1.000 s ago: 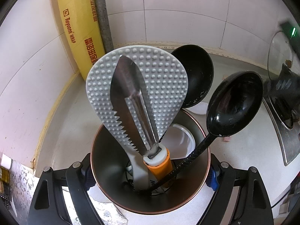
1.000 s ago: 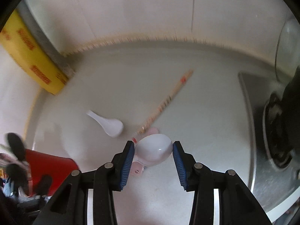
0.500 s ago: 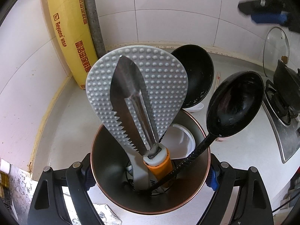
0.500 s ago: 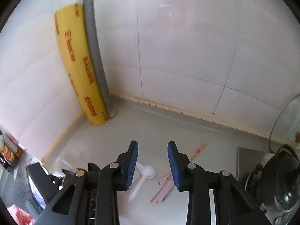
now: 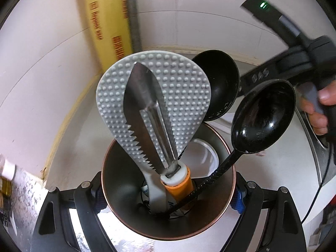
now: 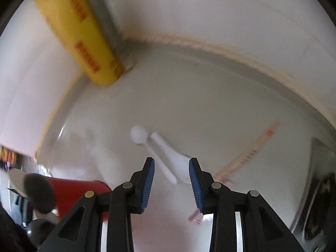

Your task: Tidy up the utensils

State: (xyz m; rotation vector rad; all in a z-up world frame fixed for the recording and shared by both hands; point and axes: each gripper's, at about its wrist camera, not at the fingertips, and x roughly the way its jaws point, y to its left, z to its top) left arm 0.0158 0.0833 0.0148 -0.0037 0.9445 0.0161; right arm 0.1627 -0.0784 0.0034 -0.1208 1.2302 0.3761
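1. We hold a metal utensil cup (image 5: 168, 199) clamped between the jaws of our left gripper (image 5: 168, 197); it carries a dimpled grey rice paddle (image 5: 153, 96), a serrated peeler (image 5: 147, 117) with an orange handle and two black ladles (image 5: 262, 115).
2. Our right gripper (image 6: 171, 180) hangs over the pale countertop (image 6: 210, 105), jaws part open and gripping nothing; they have just been closing, then eased slightly apart.
3. Two white spoons (image 6: 168, 157) lie on the counter just beyond its fingertips, chopsticks (image 6: 252, 149) to their right.
4. White tiled walls meet in the far corner, where a yellow wrap roll (image 6: 84, 31) leans by a grey pipe (image 6: 105, 16).
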